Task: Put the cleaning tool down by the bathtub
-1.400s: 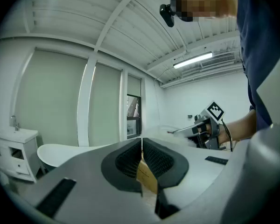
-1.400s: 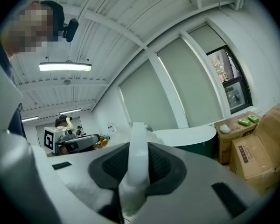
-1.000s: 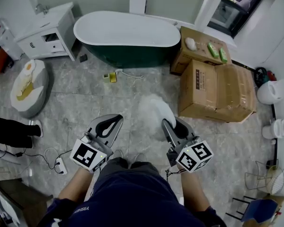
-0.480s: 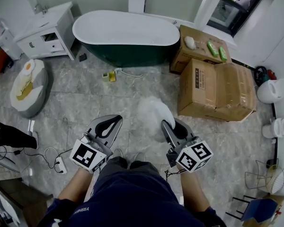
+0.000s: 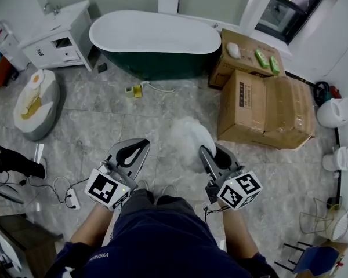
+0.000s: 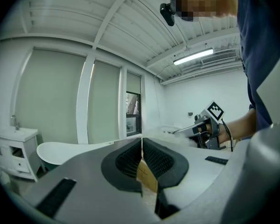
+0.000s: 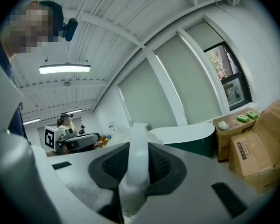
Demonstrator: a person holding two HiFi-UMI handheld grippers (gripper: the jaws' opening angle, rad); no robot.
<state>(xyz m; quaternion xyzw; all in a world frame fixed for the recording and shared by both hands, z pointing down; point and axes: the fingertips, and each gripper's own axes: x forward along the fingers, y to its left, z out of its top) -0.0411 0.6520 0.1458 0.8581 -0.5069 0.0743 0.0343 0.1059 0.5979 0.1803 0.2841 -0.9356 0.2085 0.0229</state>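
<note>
So the right gripper [image 5: 206, 153] has its jaws clamped on the white handle [image 7: 138, 158] of the duster [image 5: 189, 135]. The fluffy white head sticks out ahead of the gripper, over the tiled floor [image 5: 98, 117]. The left gripper [image 5: 138, 148] has its jaws pressed together with nothing between them, and it hangs just beside the right one.

What matters for the put-down is that the bathtub [image 5: 162, 68] is straight ahead of the duster but well apart from it, with open floor in between. The duster's long axis runs from the handle forward, roughly toward the tub. The right hand has the tool, so I'd say it's the one to carry it up to the tub's base, maybe near the small yellow thing [image 5: 137, 91] lying there. The cardboard boxes [image 5: 265, 112] sit off to the right, so keep left of those.
</note>
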